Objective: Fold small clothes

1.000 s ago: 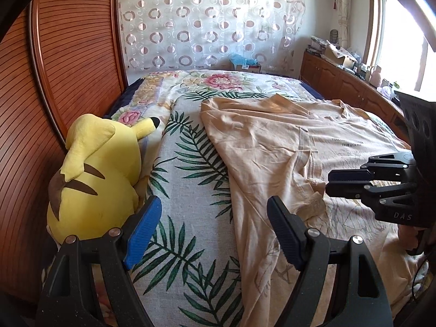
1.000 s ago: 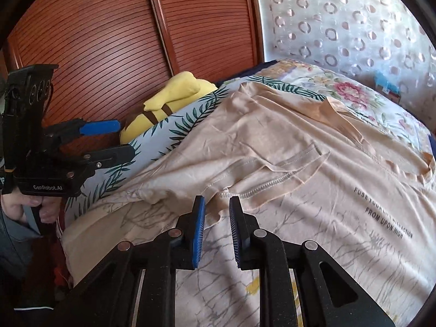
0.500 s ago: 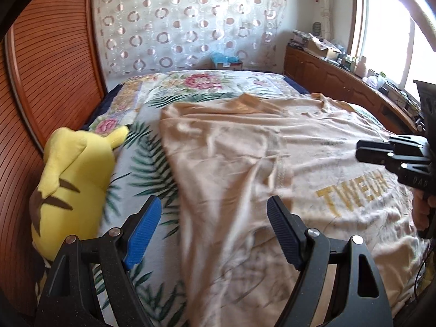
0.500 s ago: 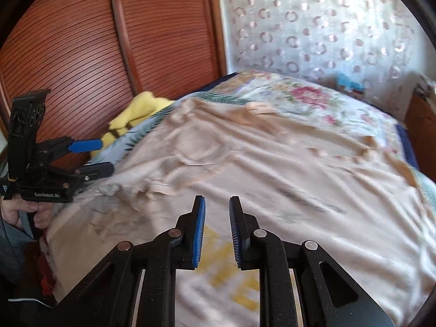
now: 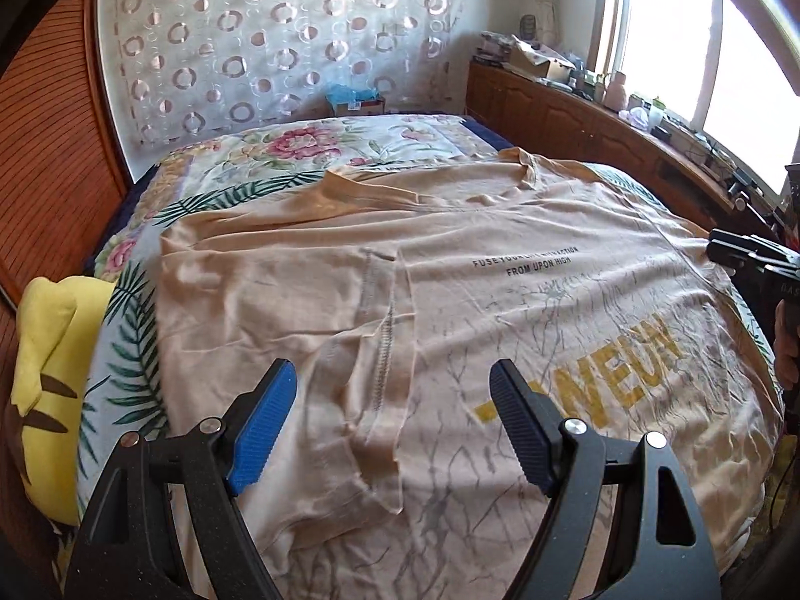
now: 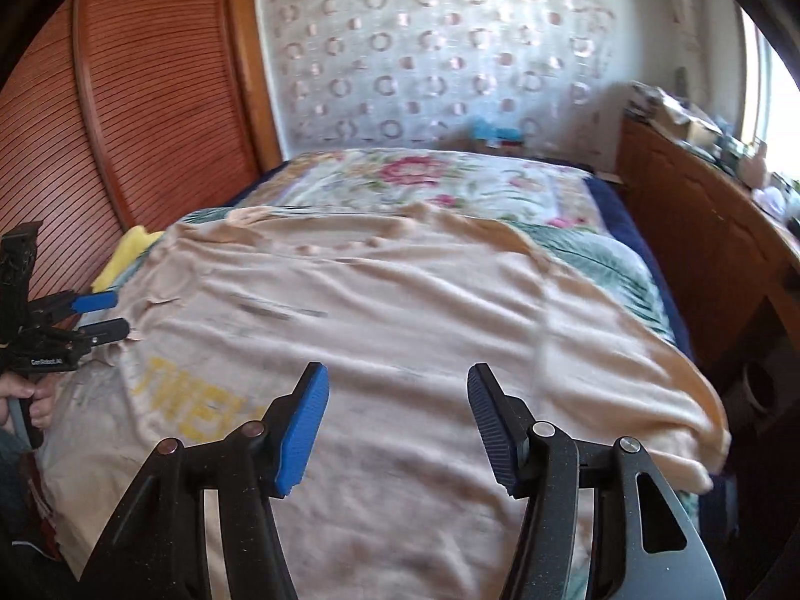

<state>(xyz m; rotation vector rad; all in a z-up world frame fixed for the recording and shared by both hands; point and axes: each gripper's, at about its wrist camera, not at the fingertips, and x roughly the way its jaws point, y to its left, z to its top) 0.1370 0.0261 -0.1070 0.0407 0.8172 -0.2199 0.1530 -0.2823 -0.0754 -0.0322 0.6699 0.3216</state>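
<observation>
A peach-beige cotton T-shirt (image 5: 450, 300) with small black lettering and large yellow letters lies spread flat over most of the bed (image 5: 300, 150), which has a floral and palm-leaf cover; its collar points toward the far end, its hem toward the near edge. One sleeve is folded inward across the shirt's left part, its stitched seam showing. The left hand-held gripper (image 5: 395, 420) hovers over that folded sleeve near the bed's near edge, jaws wide apart with nothing clamped. The right hand-held gripper (image 6: 397, 417) has just been opening; its jaws stand apart above the shirt's right half, with no cloth between them. A yellow plush toy (image 5: 47, 375) rests at the bed's left edge against the ribbed wooden wardrobe door (image 6: 150, 100).
</observation>
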